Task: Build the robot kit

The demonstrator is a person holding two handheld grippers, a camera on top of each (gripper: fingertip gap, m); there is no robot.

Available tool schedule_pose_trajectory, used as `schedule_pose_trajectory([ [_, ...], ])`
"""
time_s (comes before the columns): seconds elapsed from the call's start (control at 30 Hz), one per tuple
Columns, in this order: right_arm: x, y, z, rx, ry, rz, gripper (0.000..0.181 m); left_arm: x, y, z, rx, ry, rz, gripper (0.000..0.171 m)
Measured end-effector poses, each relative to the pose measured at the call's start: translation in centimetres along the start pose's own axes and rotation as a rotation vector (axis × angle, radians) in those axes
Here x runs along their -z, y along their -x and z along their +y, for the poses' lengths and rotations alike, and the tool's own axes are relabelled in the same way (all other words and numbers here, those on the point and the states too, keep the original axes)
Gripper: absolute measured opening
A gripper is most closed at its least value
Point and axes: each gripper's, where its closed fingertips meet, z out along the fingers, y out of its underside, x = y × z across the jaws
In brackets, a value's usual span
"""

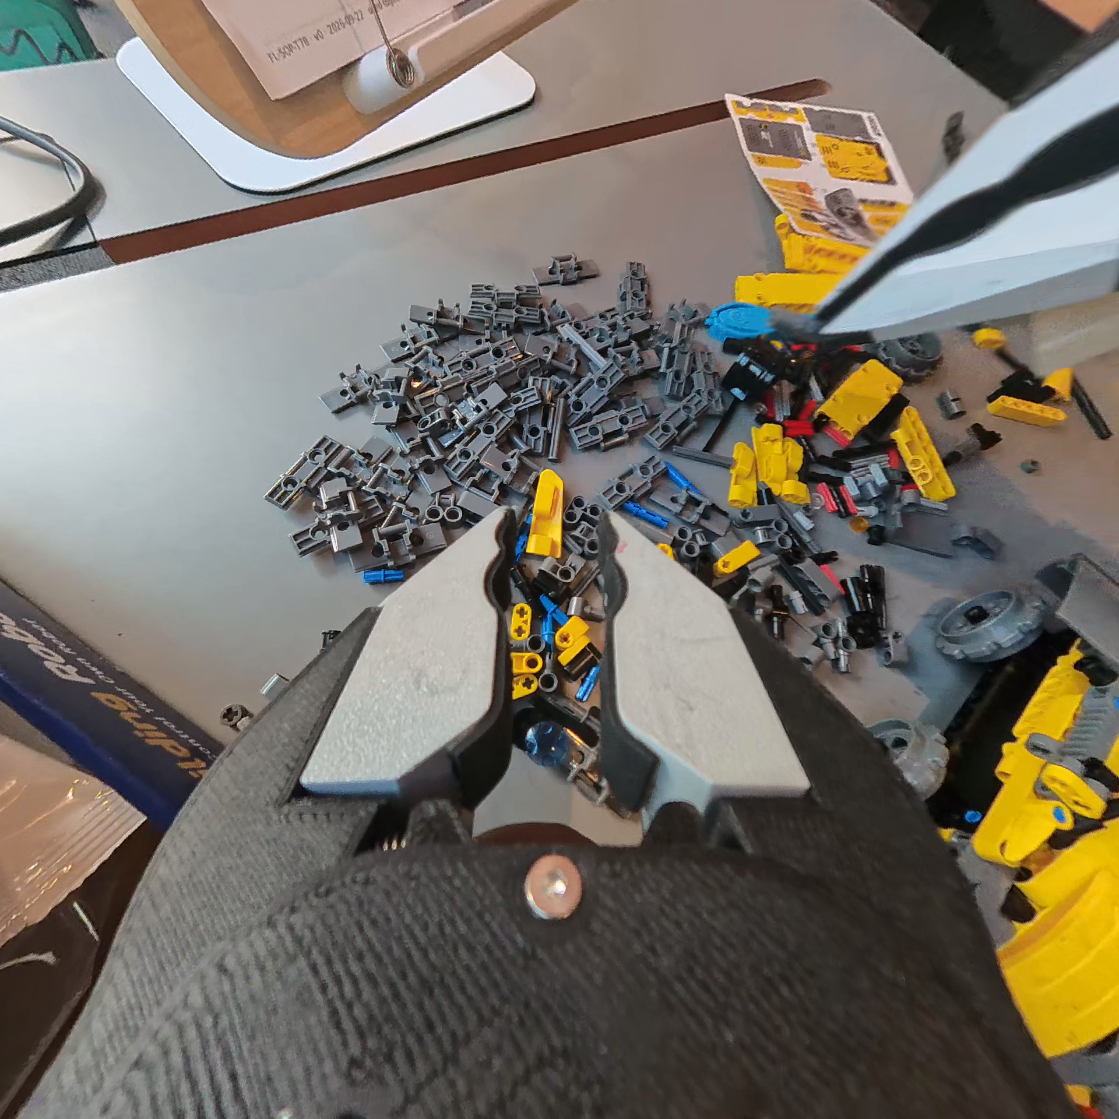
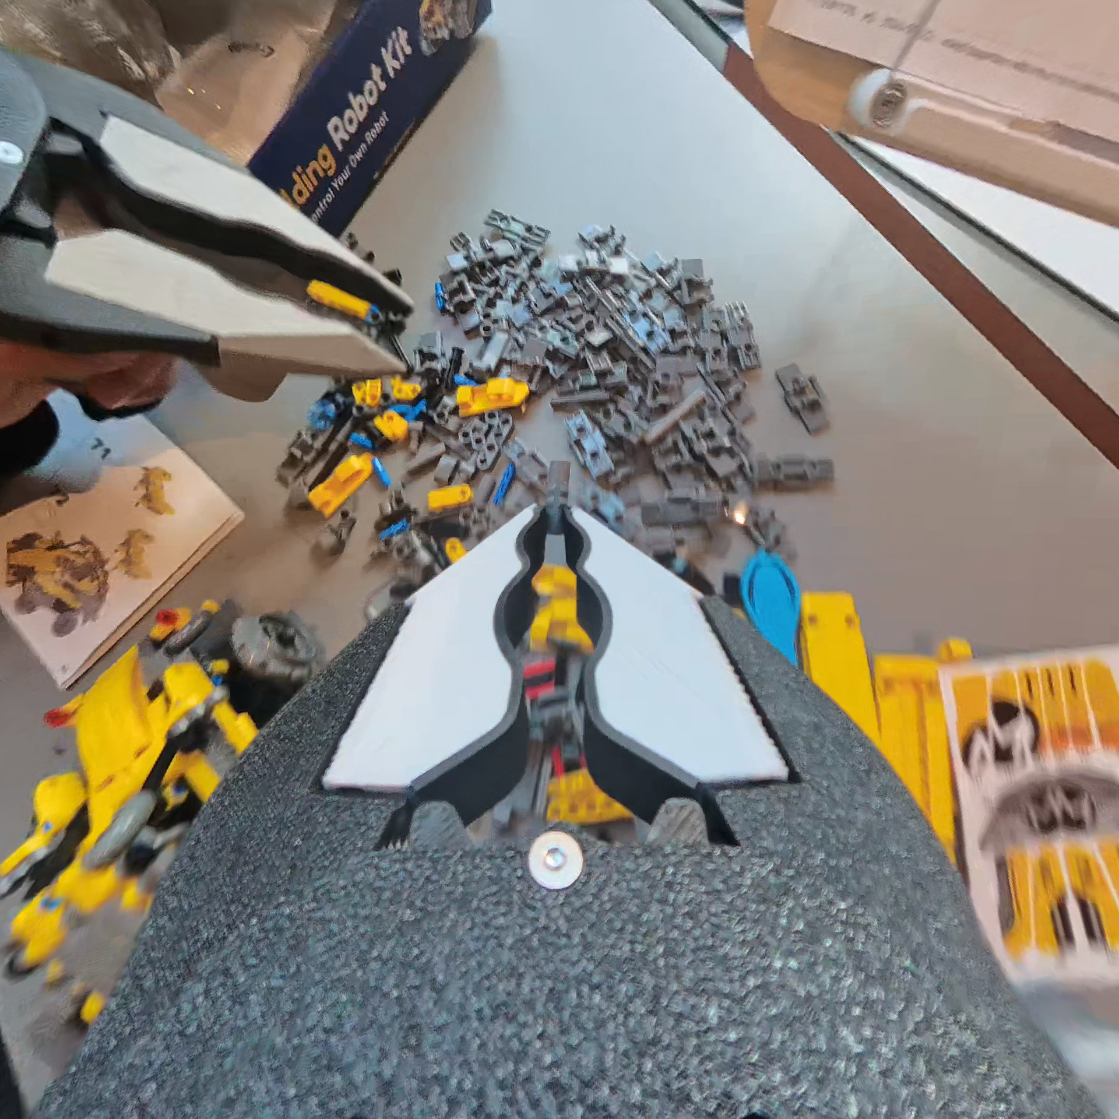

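Right gripper [image 2: 556,514] pinches a small grey piece [image 2: 557,478] clear of the grey pile [image 2: 636,363]; left gripper [image 1: 554,521] hovers spread, empty, over mixed bits [image 1: 551,642].

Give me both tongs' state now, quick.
Left tongs: open, empty, over the mixed small parts.
Right tongs: shut on a small grey piece.

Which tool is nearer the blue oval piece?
Right. The right tool has its tips right beside the blue oval piece; the left tool hovers farther off, above the small mixed parts.
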Motion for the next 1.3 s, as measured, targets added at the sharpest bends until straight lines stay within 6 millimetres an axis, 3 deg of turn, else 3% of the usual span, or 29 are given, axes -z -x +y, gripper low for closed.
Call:
schedule_pose_trajectory([
  [0.13,5.8,0.1,5.2,-0.068,0.024,0.106,0.003,0.5,-0.7,-0.6,0.018,-0.027,0.035,0.024],
  [0.3,11.8,2.6,13.2,-0.242,-0.002,0.164,0.003,0.6,-1.1,-0.8,0.008,-0.034,0.045,0.023],
  [0.43,13.6,5.5,19.7,-0.3,0.048,0.181,0.003,0.9,-1.9,-1.1,-0.006,-0.052,0.064,0.023],
  [0.57,13.8,6.9,24.2,-0.297,0.129,0.213,0.003,0.8,-2.4,-1.0,-0.054,-0.053,0.049,0.023],
  [0.77,14.2,8.2,25.5,-0.217,0.162,0.236,0.003,0.3,-1.9,-0.5,-0.093,-0.031,0.012,0.021],
  [0.97,14.1,8.0,27.3,-0.172,0.274,0.269,0.003,0.3,-2.0,-0.4,-0.086,-0.027,0.027,0.021],
  [1.3,13.5,7.4,27.0,-0.186,0.259,0.264,0.007,0.2,-2.3,-0.3,-0.077,-0.021,0.051,0.021],
])
